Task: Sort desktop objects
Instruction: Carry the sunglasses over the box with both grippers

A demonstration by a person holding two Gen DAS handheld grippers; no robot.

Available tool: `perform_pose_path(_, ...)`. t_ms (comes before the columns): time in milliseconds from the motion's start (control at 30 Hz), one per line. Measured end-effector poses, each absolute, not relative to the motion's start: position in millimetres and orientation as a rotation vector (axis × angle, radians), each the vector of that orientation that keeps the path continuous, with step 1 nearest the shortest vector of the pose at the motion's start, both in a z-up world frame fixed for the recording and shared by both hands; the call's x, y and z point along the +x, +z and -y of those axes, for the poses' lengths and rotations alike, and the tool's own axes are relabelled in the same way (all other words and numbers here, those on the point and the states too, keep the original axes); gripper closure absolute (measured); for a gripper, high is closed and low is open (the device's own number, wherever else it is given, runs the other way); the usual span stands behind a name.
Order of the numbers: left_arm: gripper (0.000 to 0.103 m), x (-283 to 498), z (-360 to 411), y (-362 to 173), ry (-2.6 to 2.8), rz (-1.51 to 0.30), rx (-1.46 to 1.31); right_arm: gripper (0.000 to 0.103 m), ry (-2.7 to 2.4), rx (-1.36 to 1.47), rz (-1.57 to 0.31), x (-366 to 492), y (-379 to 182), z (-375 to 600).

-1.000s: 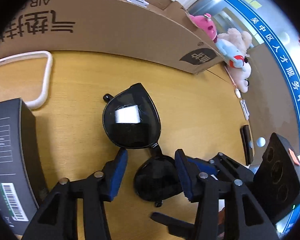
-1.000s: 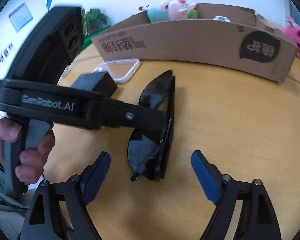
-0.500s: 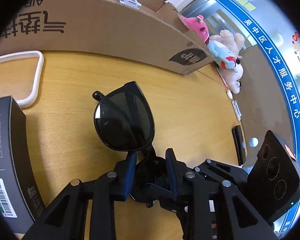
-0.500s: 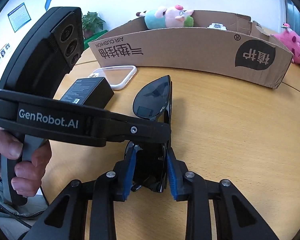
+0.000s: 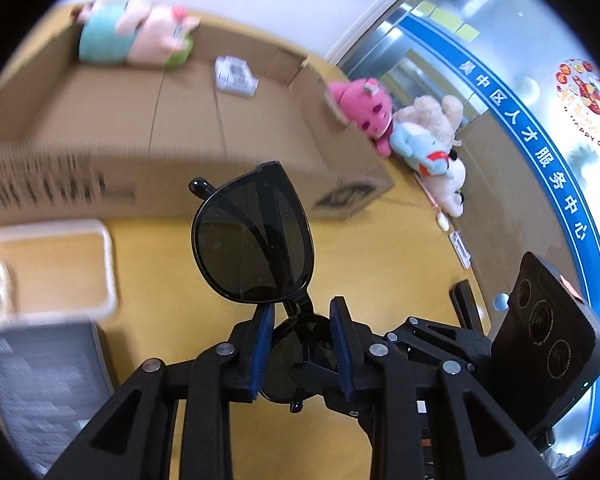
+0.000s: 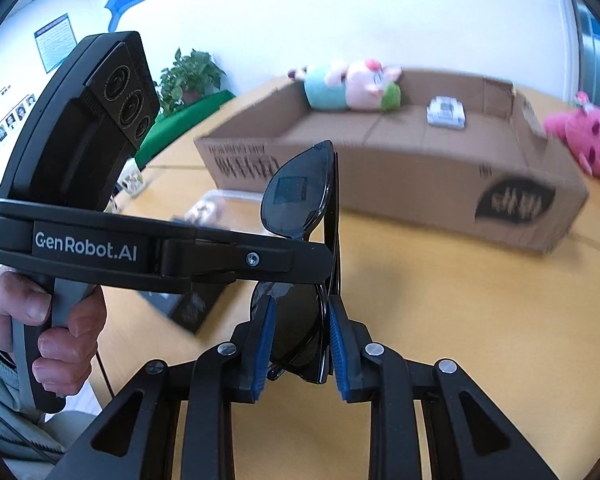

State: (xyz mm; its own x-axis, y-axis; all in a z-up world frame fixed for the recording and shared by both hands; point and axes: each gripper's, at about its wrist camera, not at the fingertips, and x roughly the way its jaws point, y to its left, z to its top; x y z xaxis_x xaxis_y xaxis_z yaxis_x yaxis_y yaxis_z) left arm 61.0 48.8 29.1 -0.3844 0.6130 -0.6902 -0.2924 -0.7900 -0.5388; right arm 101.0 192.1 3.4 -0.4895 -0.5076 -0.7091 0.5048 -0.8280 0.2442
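Layout. The sunglasses (image 5: 256, 248) sit between the pads of both the left tongs (image 5: 302, 354) and the right tongs (image 6: 300, 344), raised above the surface (image 5: 380, 264), one lens projecting forward of the pads. Behind them stands the cardboard box (image 5: 180, 128); in it, a plush pig (image 5: 136, 34) lies at the far wall, with a small toy car (image 5: 236, 74) to its right. Plush toys (image 5: 412, 136) lie beside the box's right end. A white frame (image 5: 108, 264) lies on the surface left of the sunglasses, a dark box (image 5: 40, 380) nearer the camera.
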Motion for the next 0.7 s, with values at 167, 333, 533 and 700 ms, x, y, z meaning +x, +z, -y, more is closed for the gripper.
perform_pose_path(167, 0.076, 38, -35, 74, 2.254, 0.372, -1.175, 0.078, -2.334, 0.98, -0.009, 75, 44, -179)
perform_pose_path(333, 0.078, 3, -16, 110, 2.289, 0.336, -1.092, 0.078, -2.366, 0.884, -0.029, 42, 81, -163)
perform_pose_path(533, 0.083, -49, 11, 133, 2.319, 0.306, -1.074, 0.08, -2.347, 0.866, -0.005, -13, 106, -134)
perform_pose_path(700, 0.083, -91, 43, 123, 2.327, 0.337, -1.134, 0.081, -2.3, 0.911, 0.03, -64, 106, -108)
